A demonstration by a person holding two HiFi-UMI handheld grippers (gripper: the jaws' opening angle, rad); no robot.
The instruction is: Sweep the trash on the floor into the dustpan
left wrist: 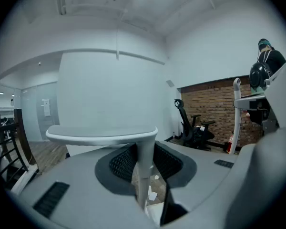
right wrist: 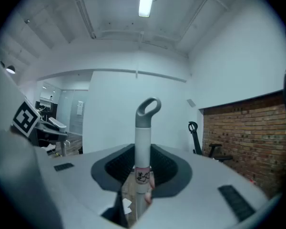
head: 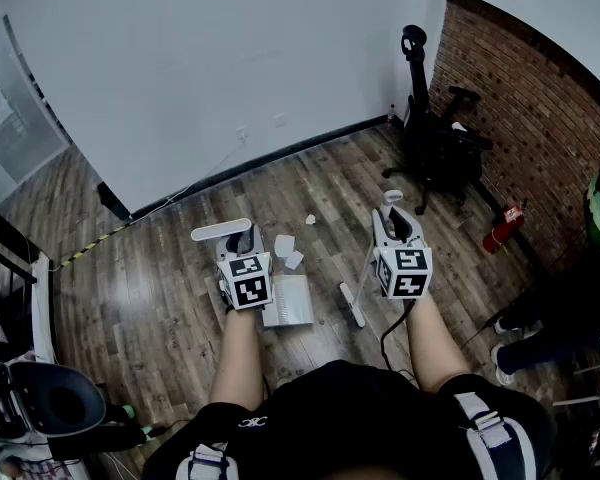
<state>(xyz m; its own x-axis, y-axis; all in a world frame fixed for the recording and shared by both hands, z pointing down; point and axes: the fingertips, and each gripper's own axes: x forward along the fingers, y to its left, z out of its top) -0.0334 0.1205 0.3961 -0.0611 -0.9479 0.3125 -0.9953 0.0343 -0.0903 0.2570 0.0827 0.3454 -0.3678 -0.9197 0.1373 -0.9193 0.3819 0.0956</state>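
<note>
1. The dustpan (head: 288, 303) is seen low over the wooden floor (head: 160, 268), directly in front of the person; whether it touches the boards cannot be told.
2. Its upright white handle (left wrist: 145, 161), topped by a flat crossbar (left wrist: 102, 133), is clamped between the closed jaws of the left gripper (head: 242, 253), as shown in the left gripper view.
3. The trash is made up of white paper scraps: two (head: 285, 245) (head: 294, 260) are found just beyond the dustpan's far edge, and a third, smaller one (head: 310, 219) is found farther out beyond the dustpan, toward the white wall (head: 230, 58).
4. The broom head (head: 352, 306) is placed to the right of the dustpan, near it but apart from it.
5. The broom handle (right wrist: 142, 142), white with a grey loop at the top, is gripped by the right gripper (head: 398, 230), whose jaws are closed on it in the right gripper view.
6. A black office chair (head: 435, 148) is seen well beyond the dustpan and to its right, against the brick wall (head: 540, 118).
7. A red fire extinguisher (head: 502, 228) is set on the floor far to the dustpan's right.
</note>
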